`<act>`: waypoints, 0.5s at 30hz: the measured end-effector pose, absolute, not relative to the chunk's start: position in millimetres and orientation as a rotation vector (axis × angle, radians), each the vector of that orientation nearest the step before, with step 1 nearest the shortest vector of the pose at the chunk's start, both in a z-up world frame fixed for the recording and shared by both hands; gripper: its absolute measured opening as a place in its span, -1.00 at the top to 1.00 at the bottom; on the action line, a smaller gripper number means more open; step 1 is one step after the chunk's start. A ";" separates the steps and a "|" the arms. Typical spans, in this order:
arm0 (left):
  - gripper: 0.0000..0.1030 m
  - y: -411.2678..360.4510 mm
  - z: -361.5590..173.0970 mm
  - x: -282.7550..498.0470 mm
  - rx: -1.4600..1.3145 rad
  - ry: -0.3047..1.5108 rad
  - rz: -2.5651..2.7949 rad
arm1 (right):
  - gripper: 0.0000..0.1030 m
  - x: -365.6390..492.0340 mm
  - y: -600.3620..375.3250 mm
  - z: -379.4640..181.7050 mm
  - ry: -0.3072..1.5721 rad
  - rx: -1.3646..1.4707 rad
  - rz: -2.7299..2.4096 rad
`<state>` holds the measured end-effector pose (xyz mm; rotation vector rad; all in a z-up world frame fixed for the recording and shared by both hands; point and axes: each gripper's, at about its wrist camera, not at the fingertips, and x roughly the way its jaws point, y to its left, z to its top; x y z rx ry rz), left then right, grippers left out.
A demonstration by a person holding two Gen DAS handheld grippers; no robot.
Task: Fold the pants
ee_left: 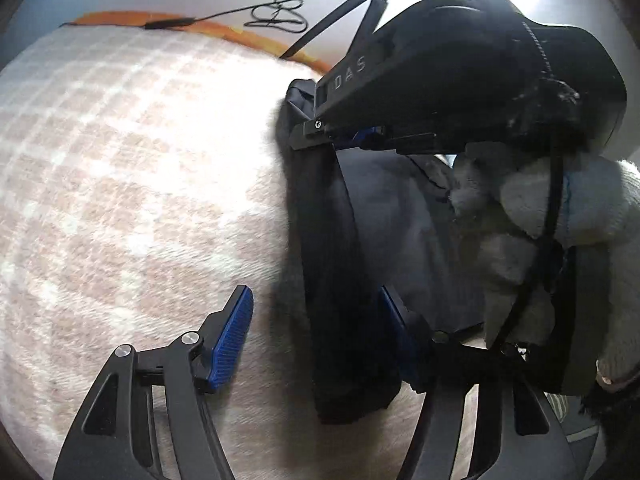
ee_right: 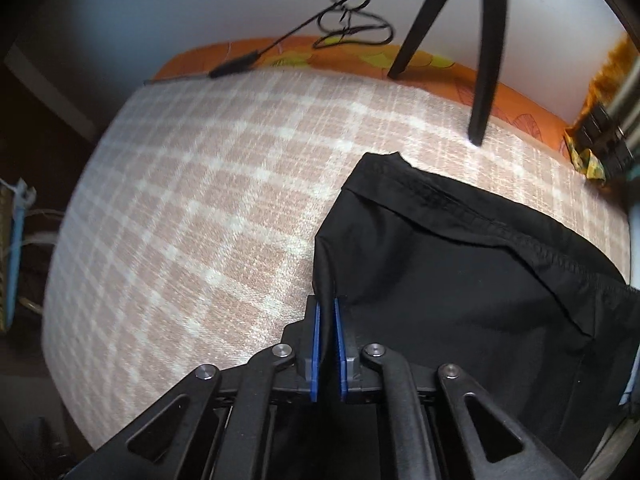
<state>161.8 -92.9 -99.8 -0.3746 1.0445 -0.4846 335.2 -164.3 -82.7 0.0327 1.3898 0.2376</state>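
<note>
Black pants (ee_right: 460, 280) edge clamped in right gripper (ee_right: 327, 344) | left gripper (ee_left: 316, 336) spread, straddling fold

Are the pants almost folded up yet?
Partly. The black pants already lie doubled on the checked blanket, waistband on top. Right now the right gripper pinches a fabric edge, while the left gripper sits open around the pants. Left to do: finish the fold and flatten it.

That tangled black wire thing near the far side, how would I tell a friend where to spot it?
Start at the big beige-and-white checked blanket, then follow it to the orange patterned strip along its far edge. Just past that, against the pale wall, lies a thin black cable looped in a loose knot, unlike the straight black tripod legs beside it.
</note>
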 end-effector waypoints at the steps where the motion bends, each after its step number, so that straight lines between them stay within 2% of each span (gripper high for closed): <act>1: -0.21 -96.2 -98.6 161.3 -0.370 1.039 -0.499 | 0.94 334.2 -169.0 -79.8 1.381 0.046 0.240; 2: -0.04 -98.3 -97.5 160.7 -0.373 1.033 -0.511 | 0.95 332.5 -174.6 -75.8 1.372 0.071 0.246; 3: 0.36 -100.8 -97.1 159.0 -0.370 1.028 -0.521 | 0.95 330.0 -183.0 -72.6 1.365 0.094 0.251; 5: 0.72 -108.5 -94.3 157.3 -0.341 1.017 -0.533 | 0.96 329.3 -197.6 -67.3 1.358 0.140 0.252; 7: 0.81 -113.5 -87.6 152.3 -0.326 0.979 -0.545 | 0.96 325.4 -207.2 -61.0 1.339 0.196 0.260; 15: 0.82 -135.9 -50.4 149.6 -0.307 0.872 -0.652 | 0.97 312.7 -250.9 -23.8 1.227 0.363 0.287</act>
